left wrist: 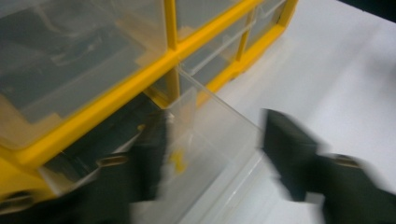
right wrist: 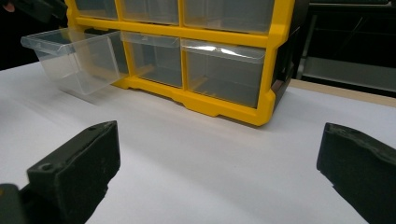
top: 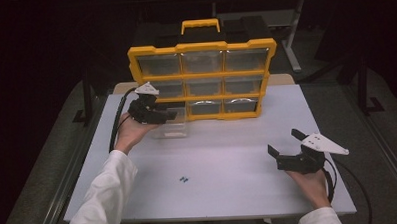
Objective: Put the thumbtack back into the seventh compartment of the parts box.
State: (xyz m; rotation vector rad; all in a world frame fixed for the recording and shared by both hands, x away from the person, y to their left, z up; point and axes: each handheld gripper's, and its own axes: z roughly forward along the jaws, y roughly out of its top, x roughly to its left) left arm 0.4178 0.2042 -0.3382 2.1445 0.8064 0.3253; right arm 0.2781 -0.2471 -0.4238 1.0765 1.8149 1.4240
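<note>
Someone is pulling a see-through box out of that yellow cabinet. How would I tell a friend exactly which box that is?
Find the yellow organizer standing at the far side of the white table, with three rows of clear drawers. Go to its bottom row, left end. That clear drawer is the one sticking out toward the person, with the left gripper at it; its neighbours sit flush in the frame.

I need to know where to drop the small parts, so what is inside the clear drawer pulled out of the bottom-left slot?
The clear drawer looks empty through its walls in the right gripper view. The left gripper straddles its front wall, hiding part of the floor.
</note>
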